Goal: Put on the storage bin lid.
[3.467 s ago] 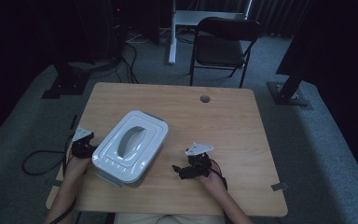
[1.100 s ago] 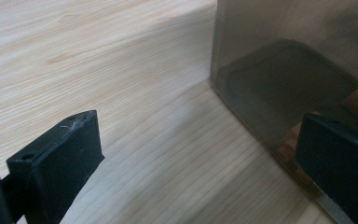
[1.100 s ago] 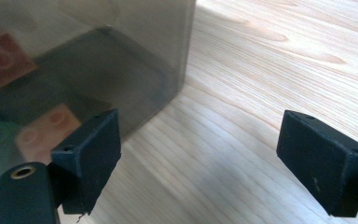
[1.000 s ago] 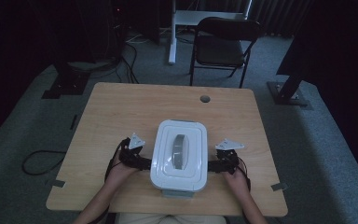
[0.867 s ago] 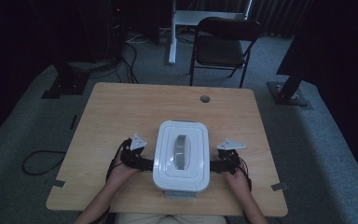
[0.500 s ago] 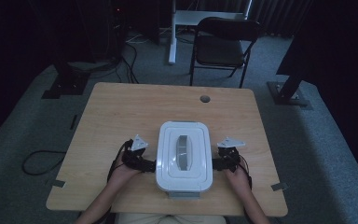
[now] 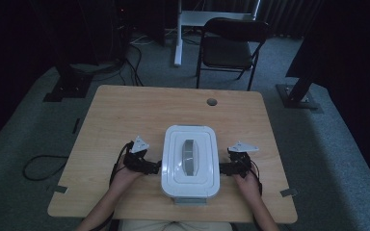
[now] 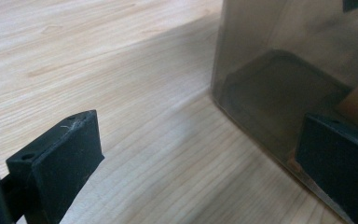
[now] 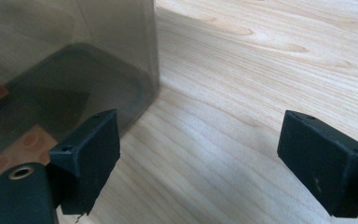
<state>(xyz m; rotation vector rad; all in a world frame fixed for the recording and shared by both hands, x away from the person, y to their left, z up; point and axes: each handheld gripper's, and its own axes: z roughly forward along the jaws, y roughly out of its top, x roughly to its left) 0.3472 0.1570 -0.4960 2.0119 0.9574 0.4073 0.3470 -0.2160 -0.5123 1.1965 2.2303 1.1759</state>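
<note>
A white lidded storage box (image 7: 191,161) with a grey handle on its lid stands near the front middle of the wooden table (image 7: 125,110). My left gripper (image 7: 155,167) sits at the box's left side and my right gripper (image 7: 224,168) at its right side, each held by a hand. In the left gripper view the gripper (image 8: 200,163) is open, with the box's smoky wall (image 8: 284,70) just behind its right jaw. The right gripper (image 9: 205,158) is open too, its left jaw beside the box wall (image 9: 65,56). Bare wood lies between both pairs of jaws.
A round cable hole (image 7: 212,102) marks the table's far side. A black folding chair (image 7: 231,48) stands behind the table, with a white desk leg (image 7: 177,33) beyond. A cable (image 7: 43,166) loops on the carpet at the left.
The box moved from the table's left, where it sat turned at an angle, to the front middle, square to the edge. Both grippers now flank it; little has shifted in the last second.
</note>
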